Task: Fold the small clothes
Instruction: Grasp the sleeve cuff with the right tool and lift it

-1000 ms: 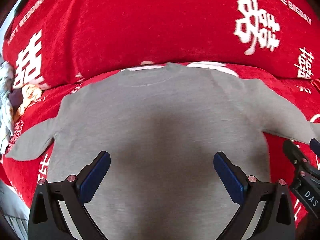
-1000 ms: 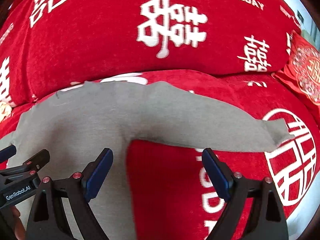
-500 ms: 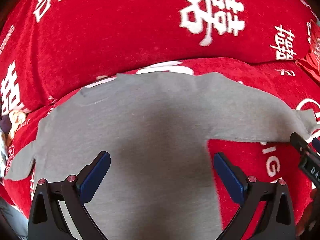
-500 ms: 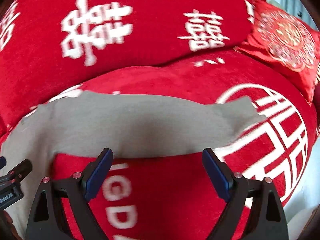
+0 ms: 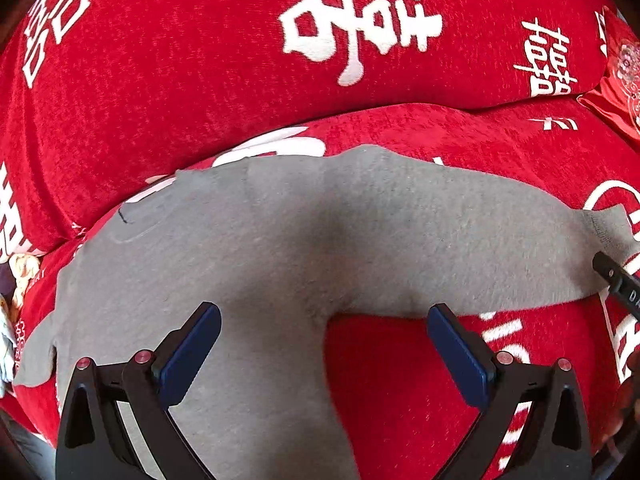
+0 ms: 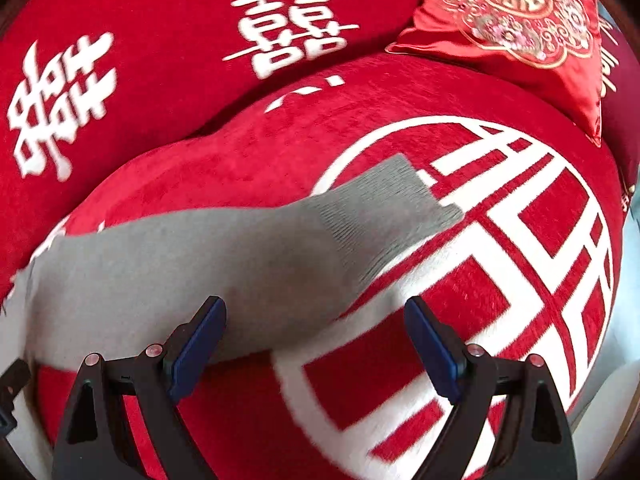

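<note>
Your left wrist view: close above grey sweater (image 5: 248,248), looking forward and down toward red sofa back (image 5: 160,80). Your right wrist view — further right, close over sleeve (image 6: 240,252), facing embroidered cushion (image 6: 508,12). Shared: sleeve, sofa back.

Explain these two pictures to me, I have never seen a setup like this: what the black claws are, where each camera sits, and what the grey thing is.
The black claws are hand-held grippers, one in each of a person's hands, with no robot arm. Each carries a fisheye camera looking forward along its two blue-padded fingers. One picture comes from the left gripper, the other from the right gripper. Both stand open and hold nothing. The grey thing is a small grey sweater spread flat on a red sofa cover printed with white characters. The right view looks along one sleeve to its ribbed cuff; an embroidered red cushion lies behind it.
</note>
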The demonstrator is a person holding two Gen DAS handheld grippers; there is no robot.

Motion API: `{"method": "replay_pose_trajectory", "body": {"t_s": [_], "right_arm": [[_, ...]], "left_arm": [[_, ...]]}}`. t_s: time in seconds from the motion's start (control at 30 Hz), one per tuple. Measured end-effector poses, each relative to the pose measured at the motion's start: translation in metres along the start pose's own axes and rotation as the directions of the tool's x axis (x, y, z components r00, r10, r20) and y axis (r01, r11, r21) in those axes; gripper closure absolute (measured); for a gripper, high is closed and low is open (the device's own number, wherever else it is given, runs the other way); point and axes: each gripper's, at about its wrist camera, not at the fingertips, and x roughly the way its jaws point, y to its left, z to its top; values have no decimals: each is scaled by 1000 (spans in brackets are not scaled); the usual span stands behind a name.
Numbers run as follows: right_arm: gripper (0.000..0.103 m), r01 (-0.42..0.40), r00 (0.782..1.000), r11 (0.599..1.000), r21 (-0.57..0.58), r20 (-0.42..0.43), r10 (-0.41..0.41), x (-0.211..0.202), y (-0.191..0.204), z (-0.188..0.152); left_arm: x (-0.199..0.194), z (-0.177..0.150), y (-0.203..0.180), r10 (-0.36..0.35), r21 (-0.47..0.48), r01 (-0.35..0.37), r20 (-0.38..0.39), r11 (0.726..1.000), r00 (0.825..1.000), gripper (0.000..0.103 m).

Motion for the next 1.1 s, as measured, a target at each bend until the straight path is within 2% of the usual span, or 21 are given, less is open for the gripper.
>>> {"method": "replay_pose_trajectory", "body": {"t_s": [0.2,0.27,0.3,0.33,0.37,0.4,0.43,0.57,0.7,0.8,0.93,1.1], "right_arm": [[11,-23,999,998,60,27,21,13,-12,21],[15,-51,998,997,51,30,50,17,-9,27],[28,-69,997,997,44,26,68,20,-8,30],[51,-86,996,996,34,14,86,26,-7,33],[65,-95,995,995,24,-12,95,33,-6,34],[91,-92,995,996,21,-32,93,39,-6,35],[96,-96,995,995,27,-36,97,41,-8,35],[97,-177,981,980,88,95,169,15,-33,30],[97,-192,973,975,112,150,174,-1,-45,19],[97,-167,977,982,94,147,152,3,-42,12],[97,-164,982,980,109,111,152,15,-46,11],[97,-139,982,988,61,140,129,-4,-40,13]], "left_arm": [[9,8,-10,0,14,0,-4,1000,1000,0],[15,11,-10,2,7,-2,-13,1000,1000,0],[19,13,-9,1,0,-1,-20,1000,1000,0],[22,15,-7,-4,-9,3,-24,1000,1000,0],[23,17,-4,-10,-20,10,-24,1000,1000,0],[24,19,1,-17,-33,16,-23,999,1000,0],[24,22,8,-23,-52,22,-20,998,1000,0],[29,38,41,-20,-137,19,-10,990,1000,0],[49,47,59,-26,-194,13,-65,981,998,0],[67,42,52,-37,-165,18,-111,986,993,0],[66,42,44,-21,-137,10,-79,990,997,0],[56,42,50,-37,-137,28,-61,990,997,0]]}}
